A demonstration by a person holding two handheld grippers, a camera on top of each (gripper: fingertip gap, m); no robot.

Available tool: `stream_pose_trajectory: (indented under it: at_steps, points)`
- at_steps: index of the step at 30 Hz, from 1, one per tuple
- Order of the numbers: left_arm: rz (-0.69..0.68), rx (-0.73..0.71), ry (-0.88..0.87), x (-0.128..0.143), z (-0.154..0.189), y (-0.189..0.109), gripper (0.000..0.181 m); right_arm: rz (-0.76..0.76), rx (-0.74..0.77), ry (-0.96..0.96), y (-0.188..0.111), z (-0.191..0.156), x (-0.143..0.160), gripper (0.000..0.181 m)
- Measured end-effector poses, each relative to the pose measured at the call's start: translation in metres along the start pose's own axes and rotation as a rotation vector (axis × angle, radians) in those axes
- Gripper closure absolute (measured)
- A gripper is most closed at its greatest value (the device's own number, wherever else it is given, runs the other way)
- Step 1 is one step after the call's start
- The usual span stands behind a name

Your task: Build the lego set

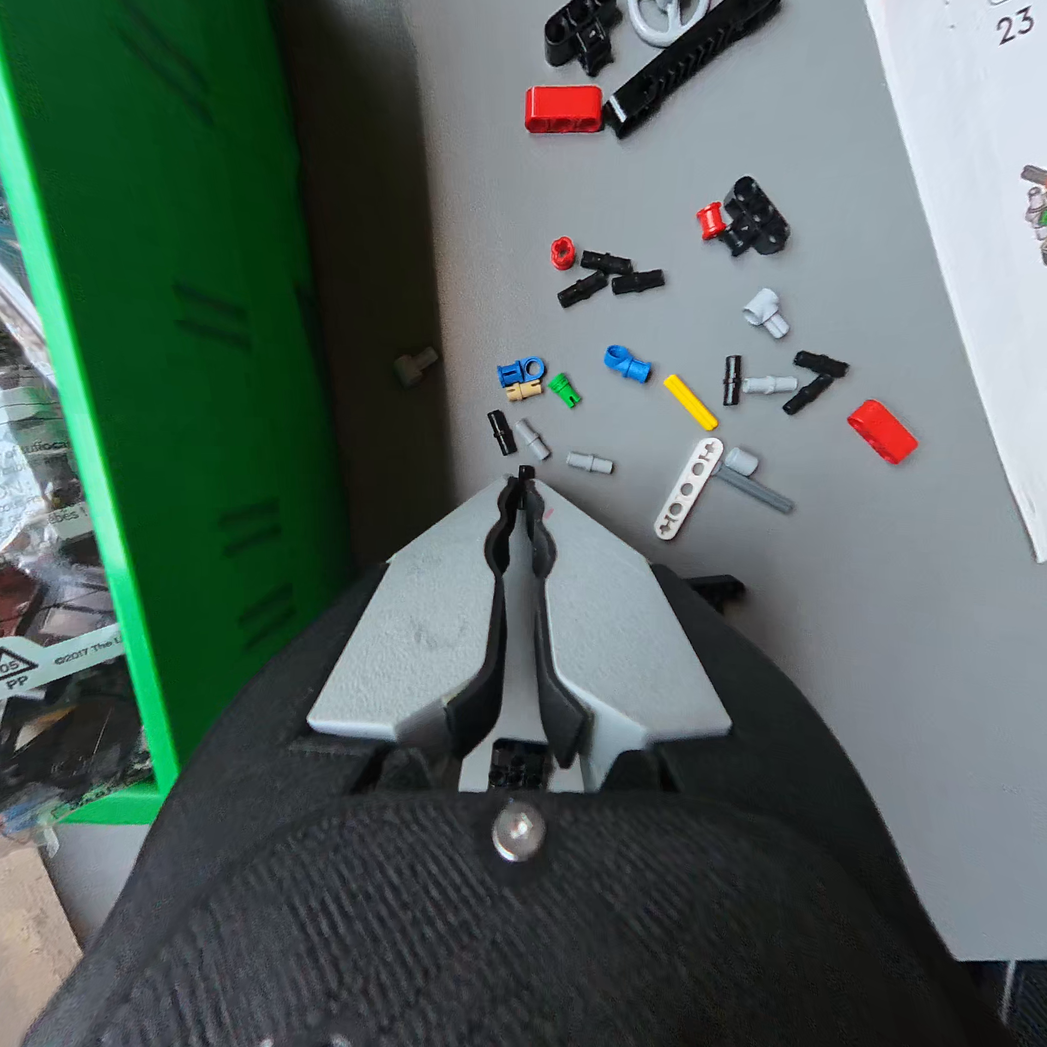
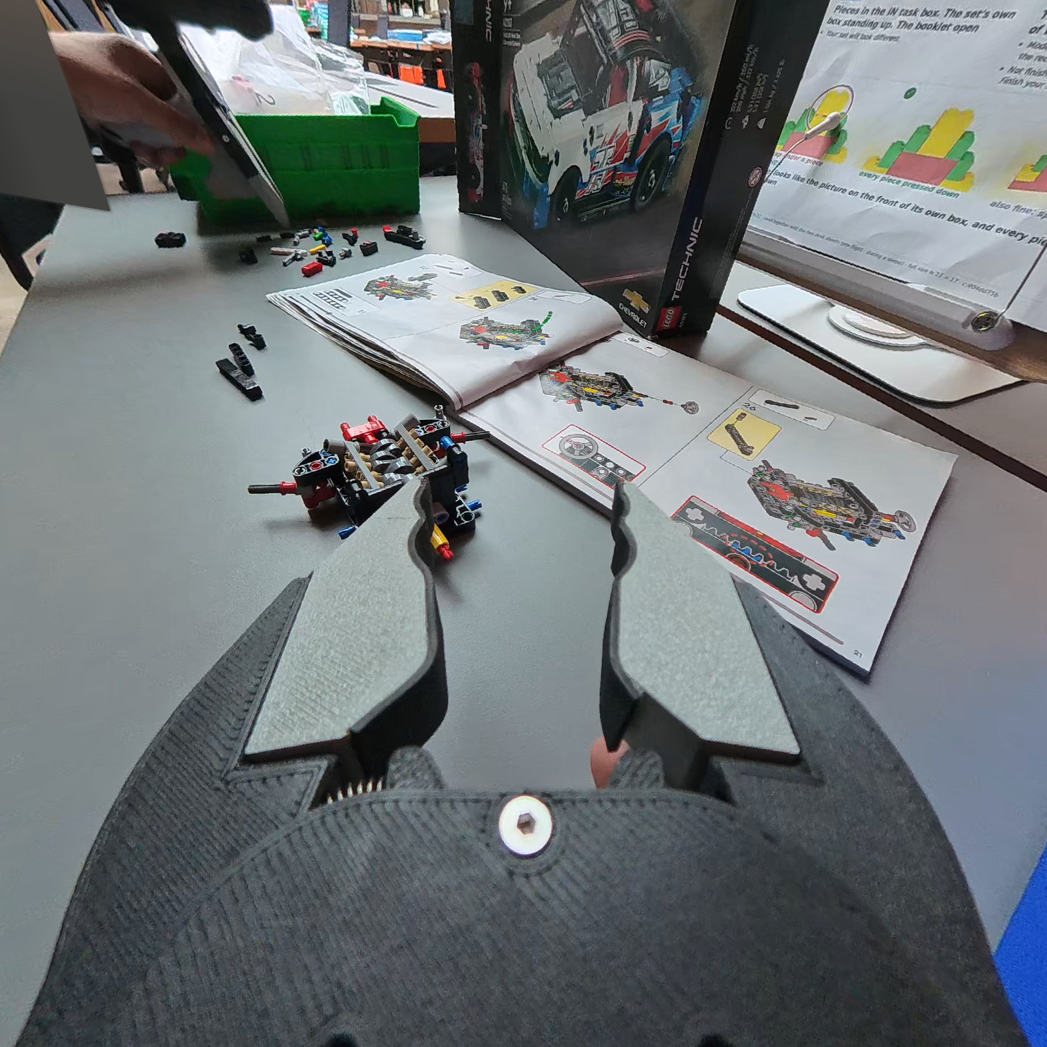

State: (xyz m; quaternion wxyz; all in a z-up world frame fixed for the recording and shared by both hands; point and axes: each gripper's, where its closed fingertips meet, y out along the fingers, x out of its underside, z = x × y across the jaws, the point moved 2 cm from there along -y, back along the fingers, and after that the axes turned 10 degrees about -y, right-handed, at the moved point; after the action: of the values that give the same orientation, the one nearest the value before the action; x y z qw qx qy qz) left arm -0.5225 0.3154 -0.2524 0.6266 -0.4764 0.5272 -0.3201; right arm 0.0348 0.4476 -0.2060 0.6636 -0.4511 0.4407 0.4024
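Observation:
In the left wrist view my left gripper (image 1: 523, 492) is shut on a small black pin (image 1: 526, 475) at its fingertips, held over the grey table next to a scatter of small pieces: black pins (image 1: 609, 272), a yellow axle (image 1: 690, 401), blue connectors (image 1: 626, 362), red beams (image 1: 562, 109), a white thin beam (image 1: 688, 487). In the right wrist view my right gripper (image 2: 518, 498) is open and empty, low over the table, its left finger just in front of the part-built chassis (image 2: 385, 470). The open instruction booklet (image 2: 651, 430) lies to the right of it.
A green bin (image 1: 170, 340) with bagged parts stands left of the pieces; it also shows far back in the right wrist view (image 2: 340, 158), where a hand holds the other gripper. The set's box (image 2: 600, 147) stands behind the booklet. A few black beams (image 2: 241, 368) lie left. About 55 centimeters separates my left fingertips from my right.

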Motion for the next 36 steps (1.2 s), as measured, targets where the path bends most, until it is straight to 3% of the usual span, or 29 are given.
stream_pose_trajectory:
  at_steps: [1, 27, 36]
  points:
    - [-0.006, 0.003, 0.000, 0.001, 0.000, 0.002, 0.181, 0.000, 0.000, 0.000, 0.000, 0.000, 0.000, 0.121]
    - [-0.032, 0.024, -0.018, 0.008, 0.001, 0.006, 0.178, 0.002, -0.004, 0.001, 0.000, -0.001, 0.000, 0.121]
    - [-0.004, 0.022, -0.016, 0.018, 0.009, -0.013, 0.178, 0.002, -0.007, 0.002, 0.000, -0.001, 0.000, 0.121]
